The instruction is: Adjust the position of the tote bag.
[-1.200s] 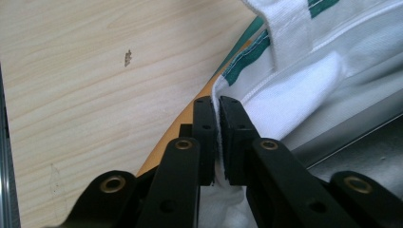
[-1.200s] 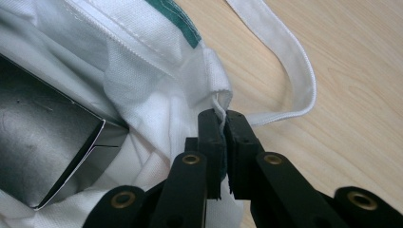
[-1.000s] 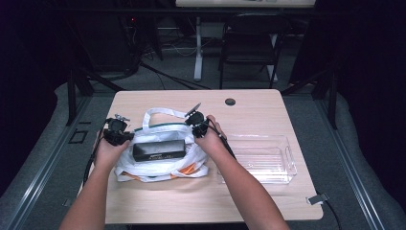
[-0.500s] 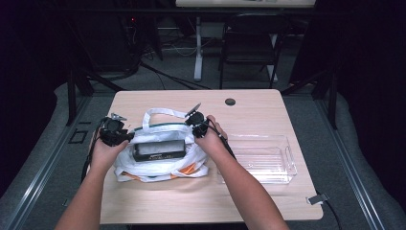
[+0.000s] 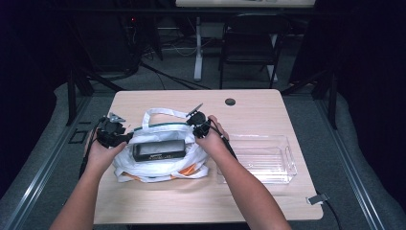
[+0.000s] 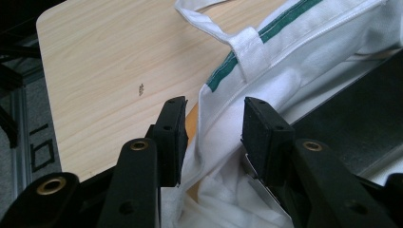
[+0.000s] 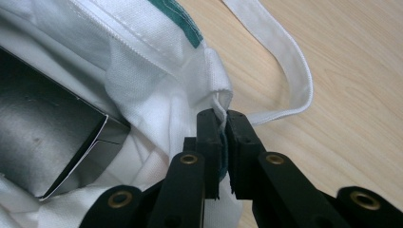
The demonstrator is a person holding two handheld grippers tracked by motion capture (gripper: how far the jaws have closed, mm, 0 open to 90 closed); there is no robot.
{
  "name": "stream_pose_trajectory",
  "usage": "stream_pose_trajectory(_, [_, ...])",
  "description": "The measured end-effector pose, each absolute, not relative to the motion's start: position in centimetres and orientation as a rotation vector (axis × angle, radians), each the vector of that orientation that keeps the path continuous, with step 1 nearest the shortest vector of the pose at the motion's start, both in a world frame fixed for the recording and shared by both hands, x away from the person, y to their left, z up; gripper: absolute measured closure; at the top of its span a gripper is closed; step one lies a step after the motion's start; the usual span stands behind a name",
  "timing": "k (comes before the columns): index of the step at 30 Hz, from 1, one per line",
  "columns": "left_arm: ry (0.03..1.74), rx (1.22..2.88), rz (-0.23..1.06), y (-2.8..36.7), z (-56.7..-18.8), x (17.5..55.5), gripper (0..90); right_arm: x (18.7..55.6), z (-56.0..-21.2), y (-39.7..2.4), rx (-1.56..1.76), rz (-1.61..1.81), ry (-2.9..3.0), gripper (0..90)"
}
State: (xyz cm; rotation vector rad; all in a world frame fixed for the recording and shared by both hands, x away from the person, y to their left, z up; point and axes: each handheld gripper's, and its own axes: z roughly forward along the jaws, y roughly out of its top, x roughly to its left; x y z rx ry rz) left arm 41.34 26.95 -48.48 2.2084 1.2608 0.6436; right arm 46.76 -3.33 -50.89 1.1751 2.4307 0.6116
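The right gripper [image 7: 222, 124] has its jaws pinched almost together on the rim of the white cloth bag [image 7: 157, 85], the hem with its green stripe caught between the pads just beside the seam where a handle strap [image 7: 290, 61] is sewn on; the strap loops away across the wooden table [image 7: 351, 95]. The left gripper [image 6: 214, 135] stands at the bag's opposite rim, and its jaws have just been opening: they now sit partly apart with a fold of the white cloth [image 6: 214, 118] running up between them, the pads off the fabric on either side as far as the picture tells. In the high view the left gripper [image 5: 119, 137] and the right gripper [image 5: 200, 128] flank the bag [image 5: 158, 165], which lies on the near left part of the table [image 5: 268, 110], mouth facing up and its long axis running left to right between the two hands. A flat black box [image 5: 159, 150] lies in the open mouth, lengthwise along the same axis. An empty-looking clear plastic bin [image 5: 258, 160] sits just to the right of the bag, also lengthwise across the table.
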Motion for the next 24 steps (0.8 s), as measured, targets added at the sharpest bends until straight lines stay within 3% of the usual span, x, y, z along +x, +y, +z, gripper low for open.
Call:
stream_pose_trajectory(8, [1.243,2.230,0.669,27.1,-48.6,41.0,58.3,45.9,-49.3,-3.9,1.163,0.724,2.414,74.7])
stream_pose_trajectory(24, [1.186,2.249,0.686,26.2,-47.7,40.4,55.8,43.5,-46.6,-5.0,1.120,0.858,2.404,64.6])
